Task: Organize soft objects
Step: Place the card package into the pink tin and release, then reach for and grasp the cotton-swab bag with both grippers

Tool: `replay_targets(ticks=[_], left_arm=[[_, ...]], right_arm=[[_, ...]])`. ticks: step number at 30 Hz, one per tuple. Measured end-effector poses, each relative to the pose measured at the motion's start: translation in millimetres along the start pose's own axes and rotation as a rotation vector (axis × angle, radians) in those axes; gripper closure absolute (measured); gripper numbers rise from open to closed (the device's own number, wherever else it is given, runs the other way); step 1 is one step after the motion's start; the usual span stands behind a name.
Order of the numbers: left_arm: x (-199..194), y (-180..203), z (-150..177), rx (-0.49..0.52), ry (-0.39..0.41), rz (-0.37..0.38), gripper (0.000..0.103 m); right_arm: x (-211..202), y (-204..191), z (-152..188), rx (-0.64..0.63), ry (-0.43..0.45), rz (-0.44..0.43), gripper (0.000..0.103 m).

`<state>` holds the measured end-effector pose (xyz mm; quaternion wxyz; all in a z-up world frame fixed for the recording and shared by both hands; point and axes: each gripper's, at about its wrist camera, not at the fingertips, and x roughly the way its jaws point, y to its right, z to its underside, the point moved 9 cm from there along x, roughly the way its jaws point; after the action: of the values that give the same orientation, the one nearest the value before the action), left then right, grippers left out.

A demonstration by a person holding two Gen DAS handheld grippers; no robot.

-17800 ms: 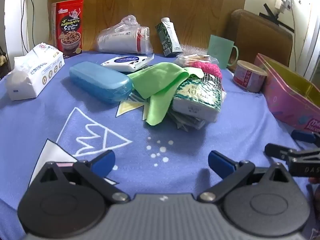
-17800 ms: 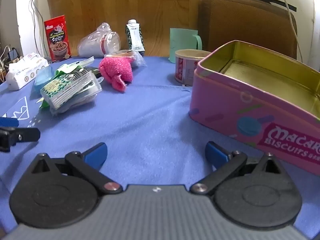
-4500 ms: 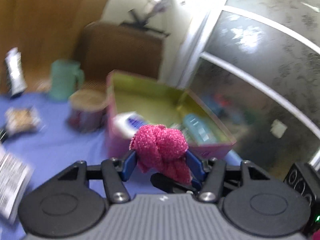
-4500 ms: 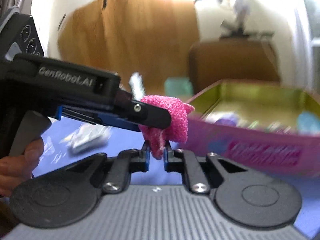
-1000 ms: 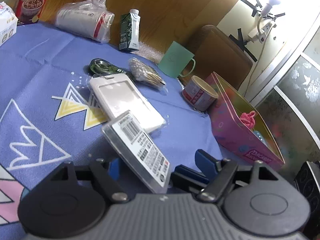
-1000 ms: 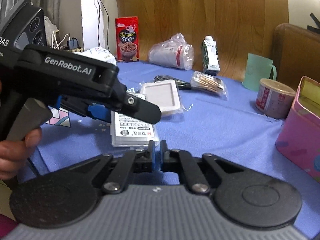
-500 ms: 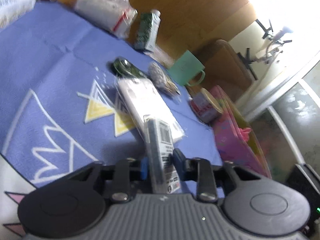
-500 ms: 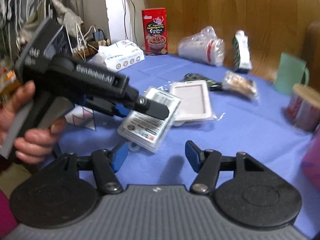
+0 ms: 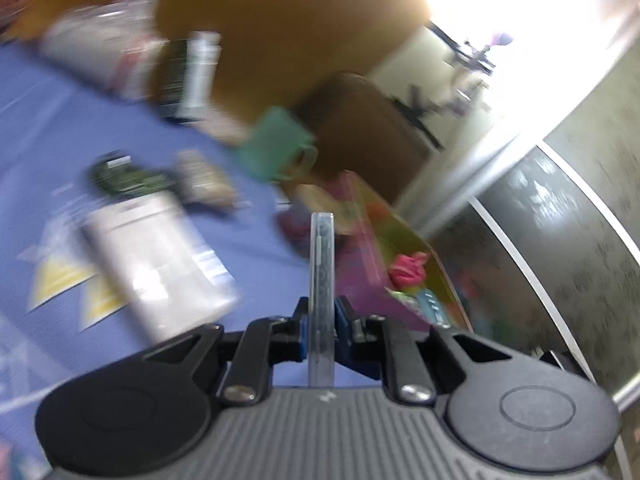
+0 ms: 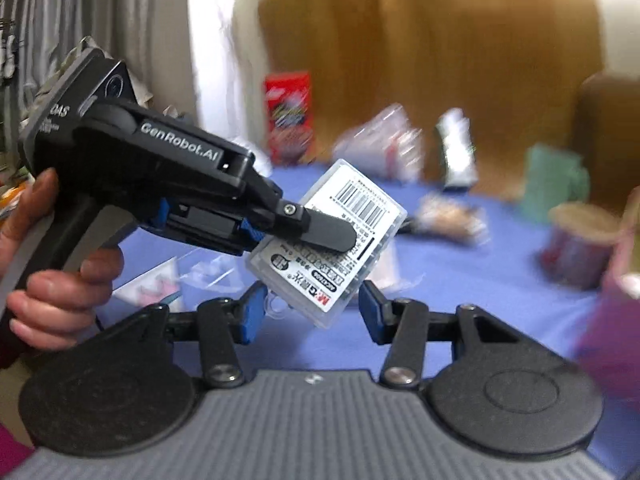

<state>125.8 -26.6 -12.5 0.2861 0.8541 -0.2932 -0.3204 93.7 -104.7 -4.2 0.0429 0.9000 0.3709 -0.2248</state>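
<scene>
My left gripper (image 9: 321, 326) is shut on a clear plastic card case (image 9: 321, 280), seen edge-on and held above the blue cloth. In the right wrist view the same case (image 10: 340, 236) shows its barcode label, clamped by the left gripper's finger (image 10: 320, 232). My right gripper (image 10: 308, 310) is open and empty, just below the case. The pink biscuit tin (image 9: 372, 264) lies ahead of the left gripper, with a pink fluffy cloth (image 9: 408, 268) inside it.
A white flat pack (image 9: 160, 260) lies on the blue tablecloth (image 9: 60, 128) at left. A green mug (image 9: 276, 152), a milk carton (image 9: 192, 76), a bag of cups (image 9: 104, 48) and a small round tin (image 10: 580, 240) stand further back. A brown chair (image 9: 368, 128) stands behind the table.
The left gripper has lifted the card case off the table and swung toward the pink tin. The right gripper has stayed open below the case.
</scene>
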Motion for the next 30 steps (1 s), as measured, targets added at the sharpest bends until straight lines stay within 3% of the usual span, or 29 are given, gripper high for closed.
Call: replay_targets(ticks=[5, 9, 11, 13, 16, 22, 30], left_arm=[[74, 76, -6, 0.152, -0.071, 0.081, 0.089], [140, 116, -2, 0.204, -0.142, 0.128, 0.088], [172, 129, -2, 0.229, -0.154, 0.11, 0.082], [199, 135, -2, 0.249, -0.155, 0.068, 0.069], [224, 133, 3, 0.252, -0.161, 0.001, 0.068], [198, 137, 14, 0.326, -0.122, -0.005, 0.066], [114, 109, 27, 0.327, -0.073, 0.003, 0.066]], right_arm=[[-53, 56, -11, 0.045, 0.092, 0.171, 0.05], [-89, 111, -5, 0.123, 0.112, 0.302, 0.05], [-101, 139, 0, 0.167, 0.111, 0.361, 0.05], [-108, 164, 3, 0.194, 0.117, 0.434, 0.05], [-112, 203, 7, 0.227, 0.129, 0.612, 0.05], [-114, 216, 24, 0.271, 0.15, 0.635, 0.05], [-121, 183, 8, 0.209, 0.214, 0.614, 0.05]])
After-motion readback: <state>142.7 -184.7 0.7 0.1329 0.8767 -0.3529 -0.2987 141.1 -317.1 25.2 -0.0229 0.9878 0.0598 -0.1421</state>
